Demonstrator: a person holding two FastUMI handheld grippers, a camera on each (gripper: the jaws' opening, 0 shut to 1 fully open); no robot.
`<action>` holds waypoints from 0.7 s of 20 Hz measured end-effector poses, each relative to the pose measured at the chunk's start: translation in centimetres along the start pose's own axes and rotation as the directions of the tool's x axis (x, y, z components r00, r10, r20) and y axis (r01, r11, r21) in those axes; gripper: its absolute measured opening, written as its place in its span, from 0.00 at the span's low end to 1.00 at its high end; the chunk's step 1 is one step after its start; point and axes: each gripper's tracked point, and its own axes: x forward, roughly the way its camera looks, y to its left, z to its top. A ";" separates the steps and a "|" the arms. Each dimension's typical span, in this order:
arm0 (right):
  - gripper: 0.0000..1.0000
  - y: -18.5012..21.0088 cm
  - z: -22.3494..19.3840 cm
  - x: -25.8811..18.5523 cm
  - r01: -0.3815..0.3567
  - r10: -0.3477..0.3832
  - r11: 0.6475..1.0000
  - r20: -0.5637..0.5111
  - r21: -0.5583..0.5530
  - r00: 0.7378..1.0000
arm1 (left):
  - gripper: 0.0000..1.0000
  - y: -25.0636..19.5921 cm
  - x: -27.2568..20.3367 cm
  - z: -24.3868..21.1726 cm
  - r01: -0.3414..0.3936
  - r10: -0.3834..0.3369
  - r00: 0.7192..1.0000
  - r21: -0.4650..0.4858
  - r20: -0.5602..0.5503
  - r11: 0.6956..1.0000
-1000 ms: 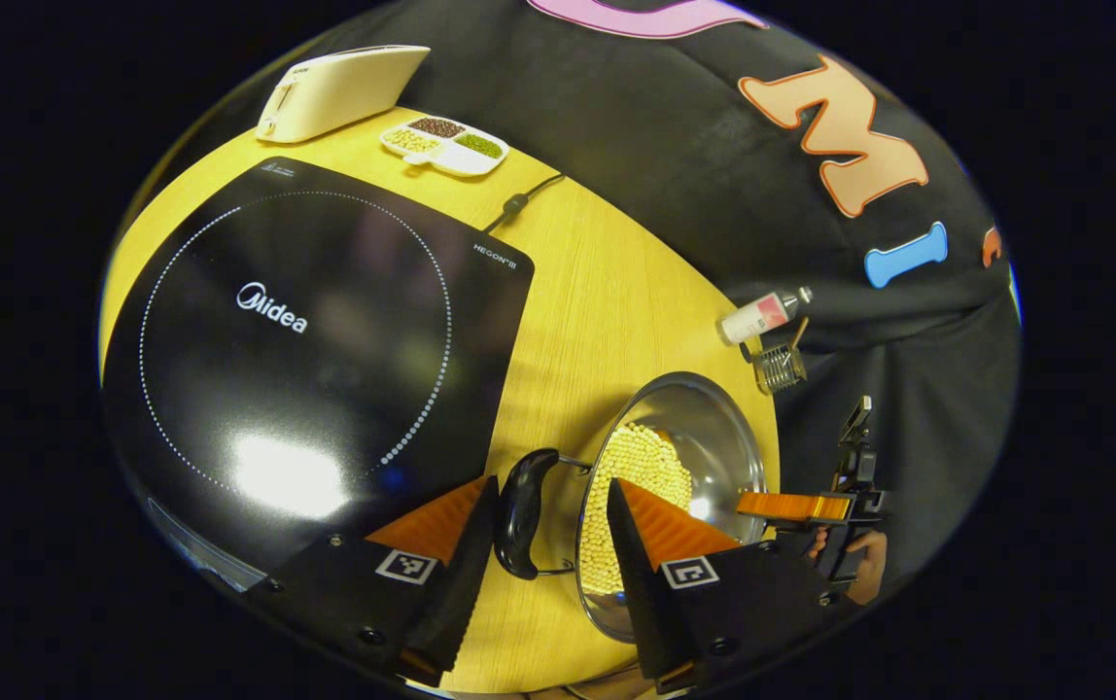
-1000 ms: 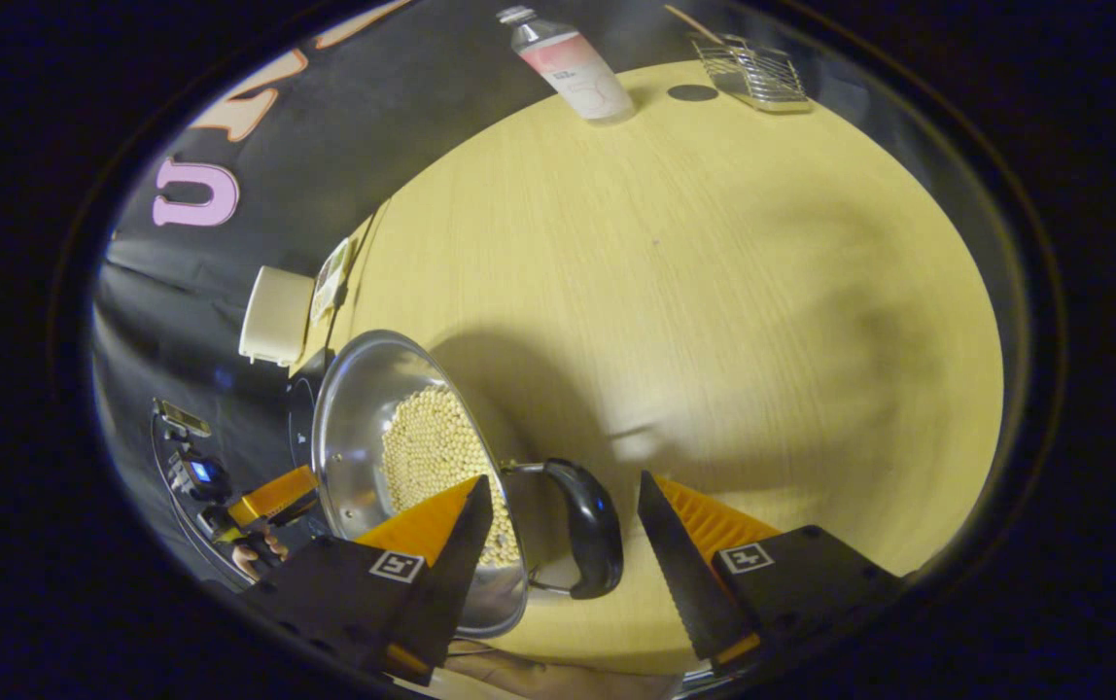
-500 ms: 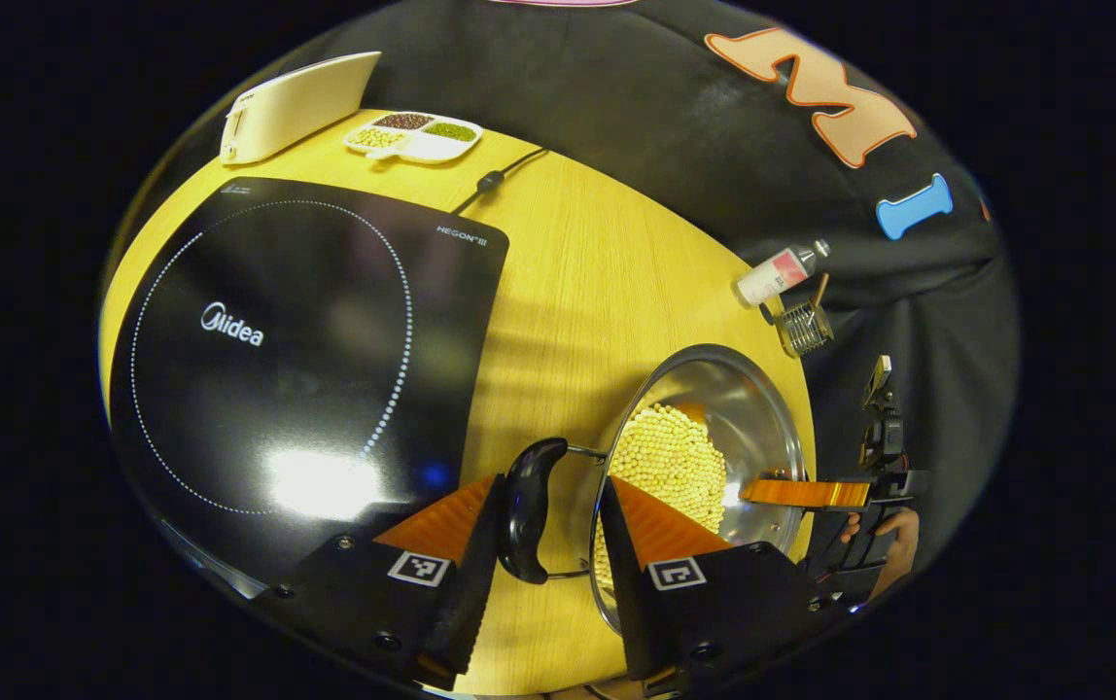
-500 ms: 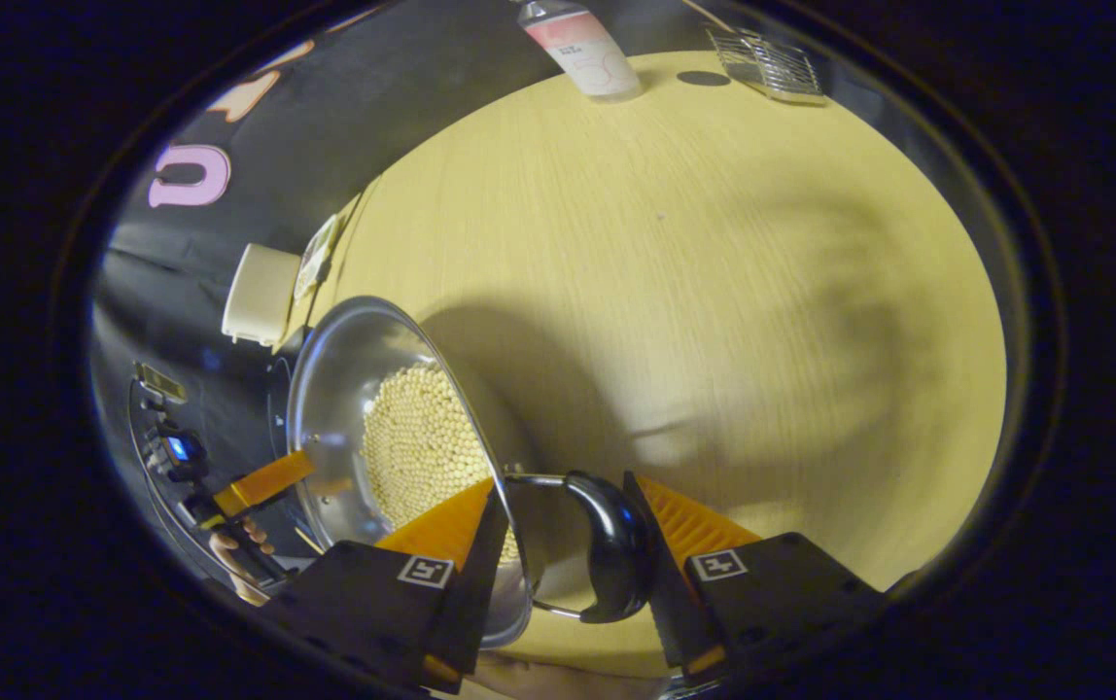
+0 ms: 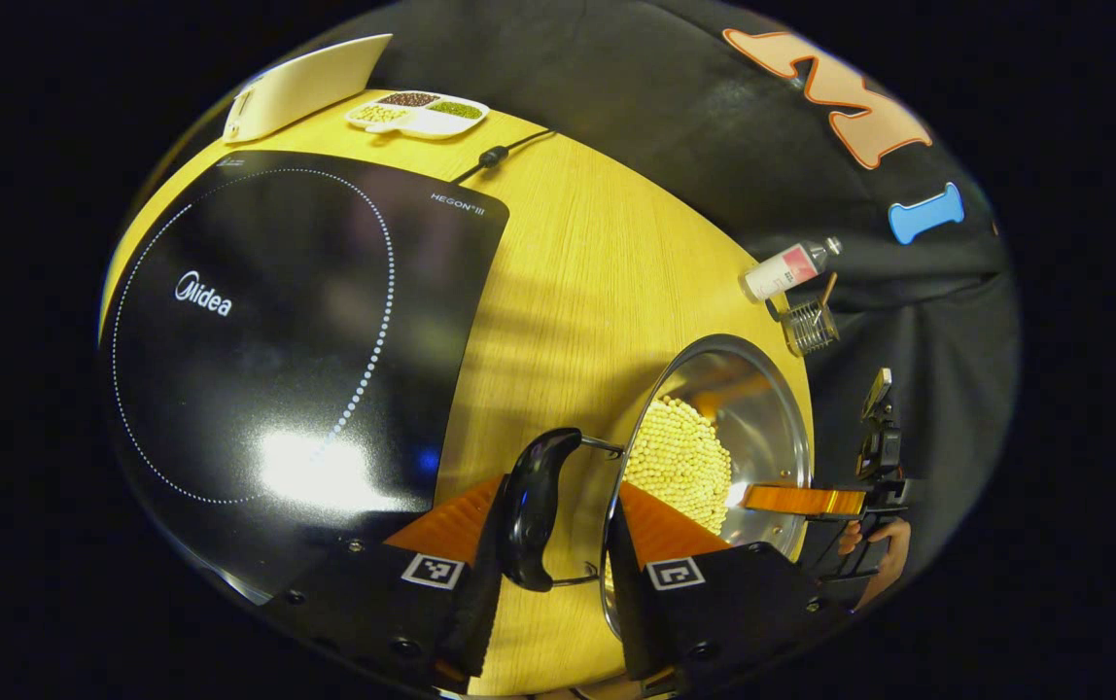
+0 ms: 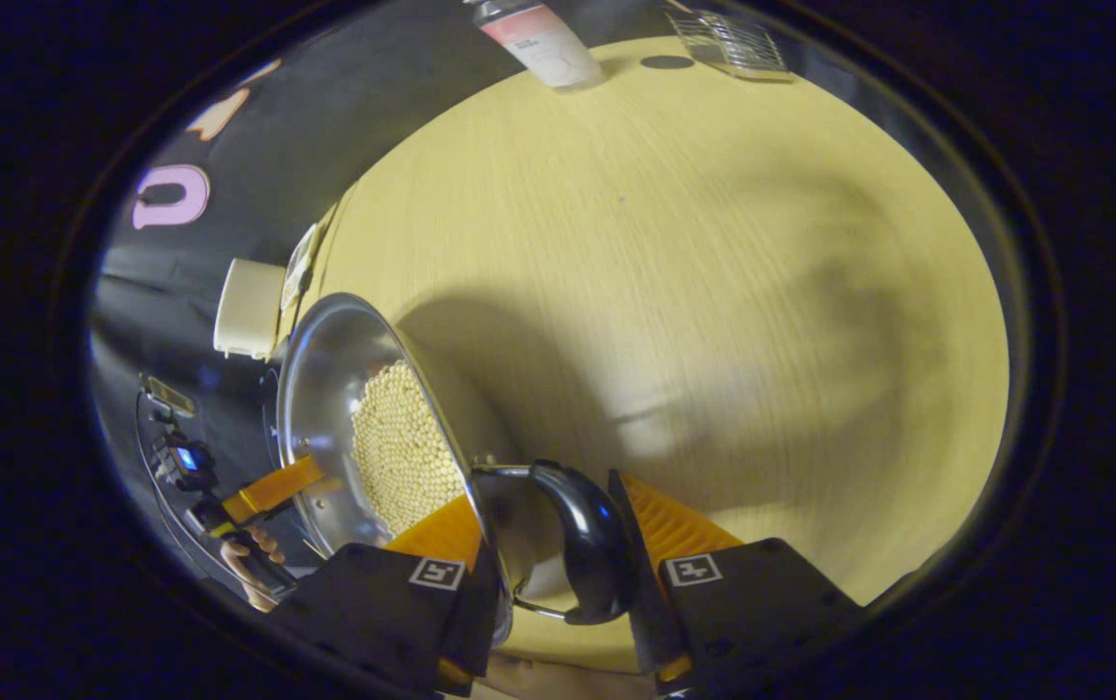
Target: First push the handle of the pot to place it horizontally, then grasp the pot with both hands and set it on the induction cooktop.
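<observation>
Change since earlier frames: both pairs of fingers are seen narrowed from a wide gap onto the pot's two side handles; the pot is now seen tilted and nearer each camera.
Left gripper: fingers are set close on either side of the near black handle; one finger touches it, contact of the other cannot be confirmed.
Right gripper: fingers are closed against the other black handle, one on the pot-wall side, one on the outer side.
Pot: steel, held between the two grippers over the bare wooden table, beside the cooktop and not on it; whether its base touches the table cannot be told.
Contents: small pale beans are heaped to one side of the pot.
Cooktop: black glass, lying flat on the table, well apart from the pot rim.
Far edge: a pale toaster and a divided dish are placed behind the cooktop.
Other items: a bottle and a wire rack are noted near the wall.
Person: a hand is seen on the left gripper's grip.
</observation>
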 end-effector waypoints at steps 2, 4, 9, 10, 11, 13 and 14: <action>0.54 -0.3 0.3 -0.2 0.026 -0.025 0.999 0.035 -0.033 0.999 | 0.52 -0.2 -0.3 -0.3 -0.012 0.011 1.000 0.011 0.016 1.000; 0.51 -0.7 0.5 -0.4 0.037 -0.033 0.998 0.070 -0.057 0.997 | 0.50 -0.5 -0.4 -0.3 -0.017 0.016 0.999 0.039 0.041 0.999; 0.57 -1.3 -0.7 -2.9 0.043 -0.035 0.996 0.108 -0.078 0.994 | 0.49 -1.9 -1.9 -1.6 0.010 -0.013 0.998 0.048 0.063 0.999; 0.51 -1.4 -1.1 -3.5 0.046 -0.036 0.996 0.113 -0.083 0.993 | 0.52 -2.0 -2.3 -1.9 0.014 -0.017 0.998 0.047 0.063 0.999; 0.57 -1.3 -1.5 -4.1 0.049 -0.039 0.995 0.112 -0.084 0.993 | 0.46 -2.1 -2.8 -2.2 0.017 -0.020 0.998 0.043 0.064 0.999; 0.57 -0.7 -2.5 -5.1 0.054 -0.045 0.995 0.112 -0.087 0.993 | 0.46 -2.1 -4.3 -2.5 0.019 -0.022 0.997 0.045 0.070 0.999; 0.57 -0.2 -2.9 -5.6 0.056 -0.045 0.994 0.114 -0.089 0.992 | 0.48 -2.0 -5.1 -2.5 0.018 -0.021 0.997 0.046 0.076 0.999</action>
